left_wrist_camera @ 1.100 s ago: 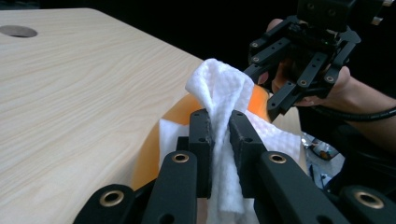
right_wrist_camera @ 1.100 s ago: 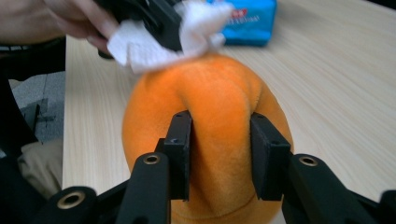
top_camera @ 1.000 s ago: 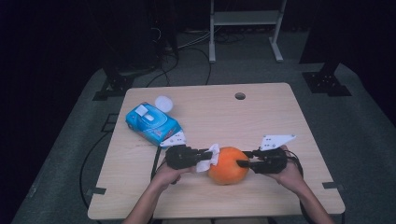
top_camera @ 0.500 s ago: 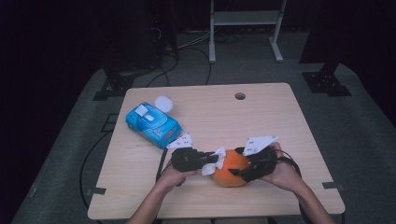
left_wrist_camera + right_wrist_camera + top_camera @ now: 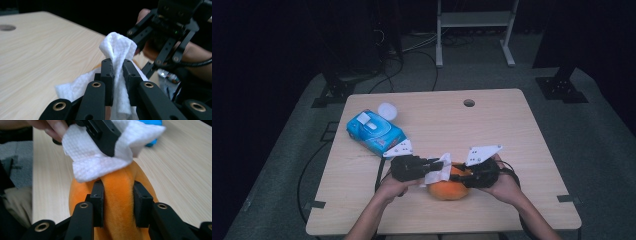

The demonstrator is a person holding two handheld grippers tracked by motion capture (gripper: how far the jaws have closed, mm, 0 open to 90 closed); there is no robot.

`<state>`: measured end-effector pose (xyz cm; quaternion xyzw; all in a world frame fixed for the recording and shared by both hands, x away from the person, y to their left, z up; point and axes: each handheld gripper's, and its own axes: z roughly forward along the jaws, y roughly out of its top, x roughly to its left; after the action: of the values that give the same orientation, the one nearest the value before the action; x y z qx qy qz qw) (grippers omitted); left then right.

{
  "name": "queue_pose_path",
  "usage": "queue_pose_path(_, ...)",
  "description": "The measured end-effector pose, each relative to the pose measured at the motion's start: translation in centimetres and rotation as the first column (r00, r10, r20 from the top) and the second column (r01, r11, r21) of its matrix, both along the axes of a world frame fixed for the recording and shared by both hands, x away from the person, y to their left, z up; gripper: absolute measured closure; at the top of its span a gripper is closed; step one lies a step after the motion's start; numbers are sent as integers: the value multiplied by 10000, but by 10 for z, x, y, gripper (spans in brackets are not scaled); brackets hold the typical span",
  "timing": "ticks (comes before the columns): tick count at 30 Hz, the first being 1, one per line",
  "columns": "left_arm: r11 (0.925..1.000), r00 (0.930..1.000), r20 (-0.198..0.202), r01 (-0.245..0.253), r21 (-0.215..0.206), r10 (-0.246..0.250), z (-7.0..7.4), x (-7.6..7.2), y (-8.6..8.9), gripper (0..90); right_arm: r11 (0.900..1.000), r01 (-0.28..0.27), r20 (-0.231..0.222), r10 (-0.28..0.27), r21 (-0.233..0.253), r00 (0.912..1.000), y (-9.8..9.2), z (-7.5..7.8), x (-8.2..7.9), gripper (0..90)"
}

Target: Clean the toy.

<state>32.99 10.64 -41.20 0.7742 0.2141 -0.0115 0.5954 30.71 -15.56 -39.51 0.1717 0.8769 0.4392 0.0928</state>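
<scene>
One orange plush toy (image 5: 449, 188), one white wipe (image 5: 438, 170), one blue wipes pack (image 5: 375, 132), one white lid (image 5: 387, 110), two tools

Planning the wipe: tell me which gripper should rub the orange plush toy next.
Left. The left gripper is shut on the white tissue, which lies on the orange plush toy. The right gripper is shut on the toy, steadying it.

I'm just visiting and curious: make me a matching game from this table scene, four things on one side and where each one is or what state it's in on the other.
Things:
1. white tissue
2. orange plush toy
3. blue wipes pack
4. round hole

States:
A. pinched by the right gripper
B. lying untouched at the table's left
C. clamped in the left gripper
D. cut in the tabletop's far side

Pairs: 1-C, 2-A, 3-B, 4-D
</scene>
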Motion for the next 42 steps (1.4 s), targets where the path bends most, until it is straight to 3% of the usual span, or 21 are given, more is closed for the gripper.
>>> queue_pose_path(4, 9990, 9983, -588, -35, -435, 9, -14, 6, 7, 810, 9980, 201, -441, -175, 593, 9989, -25, -13, 8, 637)
queue_pose_path(6, 9989, 9981, -619, -49, -476, 20, -14, 6, 6, 808, 9961, 255, -761, -190, 846, 9969, -37, -19, 9, 623)
queue_pose_path(9, 9998, 9989, -441, -171, -65, 168, -14, 6, 5, 799, 9959, 370, -789, -305, 821, 9964, -49, -21, 10, 610)
queue_pose_path(12, 9996, 9978, -640, -156, 218, 169, -22, 6, 4, 800, 9953, 637, -824, -576, 729, 9949, -58, -21, 10, 598)
queue_pose_path(14, 9997, 9969, -783, 19, 246, 0, -27, 4, -1, 802, 9946, 726, -1124, -640, 742, 9916, -62, -21, 11, 529)
queue_pose_path(16, 9998, 9973, -724, 95, 184, -82, -26, 2, -6, 806, 9957, 777, -1316, -704, 506, 9888, -61, -17, 11, 435)
queue_pose_path(20, 9997, 9985, -516, 184, 131, -177, -18, 0, -12, 814, 9949, 969, -334, -978, -275, 9946, -52, -5, 2, 358)
queue_pose_path(24, 9993, 9994, -263, 244, 278, -237, -14, -3, -17, 816, 9932, 813, 171, -802, -830, 9966, -40, 3, -9, 341)
queue_pose_path(27, 9992, 9985, -409, 378, 135, -373, -16, -4, -19, 815, 9935, 664, 89, -659, -923, 9978, -33, 10, -15, 328)
queue_pose_path(29, 9988, 9981, -427, 456, 149, -449, -17, -5, -21, 816, 9883, 669, 119, -659, -1373, 9978, -25, 11, -18, 313)
queue_pose_path(31, 9980, 9978, -408, 528, 339, -514, -16, -4, -21, 816, 9807, 761, 123, -751, -1801, 9971, -17, 7, -17, 349)
queue_pose_path(32, 9977, 9978, -409, 539, 420, -522, -15, -4, -20, 816, 9765, 794, 26, -805, -2003, 9968, -13, 5, -16, 449)
queue_pose_path(33, 9980, 9981, -424, 459, 444, -440, -14, -2, -17, 816, 9754, 734, 263, -695, -2079, 9972, -11, 5, -16, 538)
queue_pose_path(35, 9993, 9990, -408, 215, 306, -202, -9, 1, -7, 818, 9869, 637, 574, -557, -1484, 9968, -10, 7, -14, 627)
queue_pose_path(37, 9998, 9994, -338, 31, -197, -38, 0, 3, 1, 819, 9964, 624, 228, -612, -567, 9979, -11, 5, -4, 652)
queue_pose_path(40, 9996, 9998, 186, -47, -275, 52, 14, 0, 7, 819, 9976, 413, -170, -404, 562, 9990, -6, 2, 7, 662)
queue_pose_path(42, 9989, 9999, 171, -6, -469, 14, 16, -1, 11, 820, 9937, 97, -391, -53, 1121, 9992, -4, 0, 11, 660)
